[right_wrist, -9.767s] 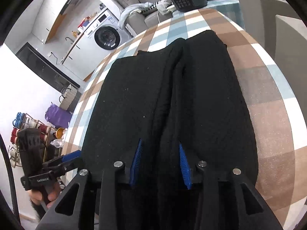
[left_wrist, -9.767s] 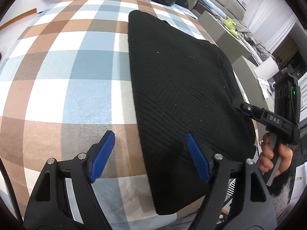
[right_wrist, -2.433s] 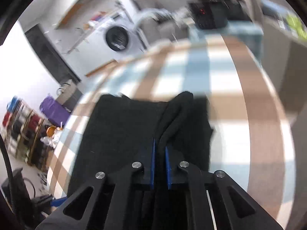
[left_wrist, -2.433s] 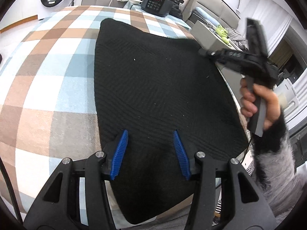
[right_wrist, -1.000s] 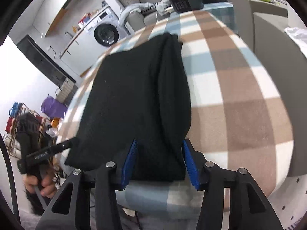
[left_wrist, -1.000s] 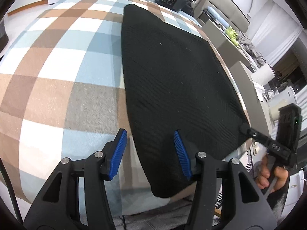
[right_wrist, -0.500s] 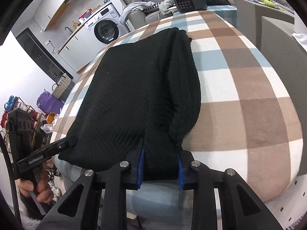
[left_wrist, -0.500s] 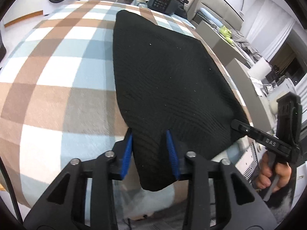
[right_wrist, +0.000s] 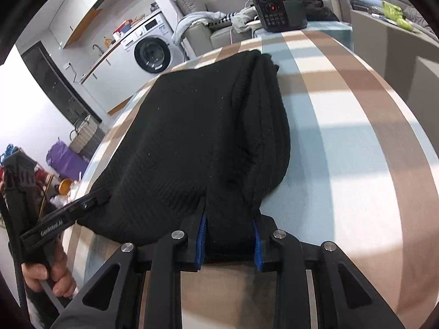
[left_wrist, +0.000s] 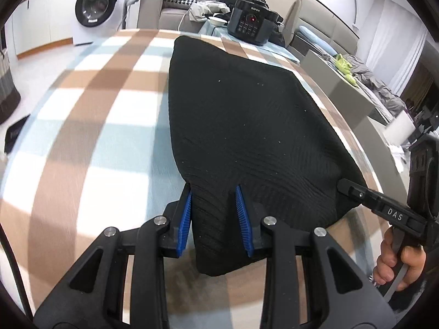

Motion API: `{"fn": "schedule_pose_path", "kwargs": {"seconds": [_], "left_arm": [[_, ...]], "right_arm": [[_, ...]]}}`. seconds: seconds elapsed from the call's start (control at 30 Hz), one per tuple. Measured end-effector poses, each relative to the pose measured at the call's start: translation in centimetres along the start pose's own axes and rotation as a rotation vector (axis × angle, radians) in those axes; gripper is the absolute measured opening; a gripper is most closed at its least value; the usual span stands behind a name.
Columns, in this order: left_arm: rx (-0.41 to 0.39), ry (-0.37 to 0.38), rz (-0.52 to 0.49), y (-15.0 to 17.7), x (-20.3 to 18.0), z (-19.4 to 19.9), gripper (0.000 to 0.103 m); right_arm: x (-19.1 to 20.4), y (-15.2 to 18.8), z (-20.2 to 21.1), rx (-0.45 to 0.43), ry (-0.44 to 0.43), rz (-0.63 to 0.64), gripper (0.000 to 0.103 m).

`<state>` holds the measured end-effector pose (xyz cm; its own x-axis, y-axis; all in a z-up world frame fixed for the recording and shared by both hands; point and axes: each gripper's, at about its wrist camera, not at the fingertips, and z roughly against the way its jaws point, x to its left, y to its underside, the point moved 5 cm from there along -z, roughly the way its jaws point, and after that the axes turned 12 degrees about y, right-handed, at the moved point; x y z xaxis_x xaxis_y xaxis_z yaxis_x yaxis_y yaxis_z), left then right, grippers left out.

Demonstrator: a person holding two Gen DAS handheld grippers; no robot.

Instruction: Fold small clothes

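Observation:
A black knit garment [left_wrist: 247,115] lies folded lengthwise on the checked tablecloth [left_wrist: 90,126]. My left gripper [left_wrist: 215,216] is shut on the garment's near left corner, cloth bunched between the blue pads. My right gripper [right_wrist: 229,240] is shut on the garment's [right_wrist: 197,142] near right corner, where folded layers stack up. Each gripper shows in the other's view: the right one [left_wrist: 354,189] at the garment's near right edge, the left one [right_wrist: 93,201] at its near left edge.
A black cooker [left_wrist: 252,23] stands at the table's far end. A washing machine [left_wrist: 96,5] and a sofa with clothes [left_wrist: 178,0] are beyond. Grey furniture [left_wrist: 337,82] stands to the right of the table. The checked cloth [right_wrist: 356,137] lies bare right of the garment.
Both grippers have closed onto the near corners of the garment. The near edge has been drawn up and away from the table's front edge.

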<state>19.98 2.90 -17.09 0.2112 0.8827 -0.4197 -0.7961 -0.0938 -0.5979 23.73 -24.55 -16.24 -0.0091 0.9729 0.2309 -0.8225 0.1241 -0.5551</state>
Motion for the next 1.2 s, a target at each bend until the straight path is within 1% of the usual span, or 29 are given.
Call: {"fn": "schedule_pose_path", "kwargs": {"seconds": [0.1,0.17,0.23,0.27,0.37,0.43,0.53,0.63,0.67,0.7,0.8,0.83,0.9,0.97,1.07,1.2], "left_arm": [[-0.004,-0.024,-0.018,-1.7,0.9,-0.7,0.028],[0.001,-0.035,-0.022,-2.2,1.4,-0.9,0.028],[0.003,-0.038,-0.01,-2.4,1.8,-0.7,0.028],[-0.006,-0.039,-0.007,-2.4,2.0,-0.3,0.03],[-0.03,-0.048,-0.004,-2.0,2.2,0.8,0.034],[-0.048,-0.046,-0.006,-1.6,2.2,1.6,0.037],[-0.065,-0.042,-0.008,-1.3,1.9,2.3,0.038],[-0.071,-0.028,-0.027,-0.8,0.7,2.9,0.04],[-0.071,-0.023,-0.04,-0.7,0.3,2.9,0.042],[-0.067,-0.018,-0.057,-0.5,-0.2,2.7,0.043],[-0.064,-0.015,-0.077,-0.1,-1.0,2.5,0.045],[-0.059,-0.019,-0.081,0.2,-1.1,2.4,0.045],[-0.049,-0.036,-0.082,0.8,-0.9,2.3,0.045],[-0.049,-0.04,-0.074,1.4,-0.6,2.5,0.045],[-0.04,-0.043,-0.05,2.1,0.1,2.6,0.045],[-0.035,-0.03,-0.041,2.4,0.9,2.0,0.045]], "right_arm": [[0.8,-1.3,-1.1,-0.005,0.002,0.015,0.027],[0.9,-1.7,-1.4,0.001,-0.003,0.022,0.027],[0.6,-1.8,-1.1,0.01,-0.011,0.021,0.029],[0.0,-1.7,-0.4,-0.002,-0.023,0.005,0.029],[-1.9,-1.0,1.1,-0.03,-0.014,-0.021,0.029],[-2.8,-0.4,1.3,-0.012,-0.012,-0.045,0.029],[-3.2,0.0,1.8,-0.015,-0.01,-0.052,0.029],[-3.2,-0.1,2.2,-0.011,-0.065,-0.078,0.029],[-3.1,-0.3,2.1,-0.003,-0.097,-0.091,0.029],[-3.0,-0.4,1.9,0.006,-0.111,-0.093,0.03],[-2.8,-0.6,1.0,0.012,-0.107,-0.09,0.029],[-2.7,-0.7,0.8,0.008,-0.101,-0.091,0.025],[-2.2,-0.4,1.0,0.005,-0.091,-0.072,0.023],[-2.1,-0.2,1.1,0.015,-0.1,-0.079,0.023],[-1.8,0.0,1.1,0.017,-0.09,-0.069,0.023],[-1.5,0.1,0.6,0.02,-0.078,-0.073,0.023]]}}
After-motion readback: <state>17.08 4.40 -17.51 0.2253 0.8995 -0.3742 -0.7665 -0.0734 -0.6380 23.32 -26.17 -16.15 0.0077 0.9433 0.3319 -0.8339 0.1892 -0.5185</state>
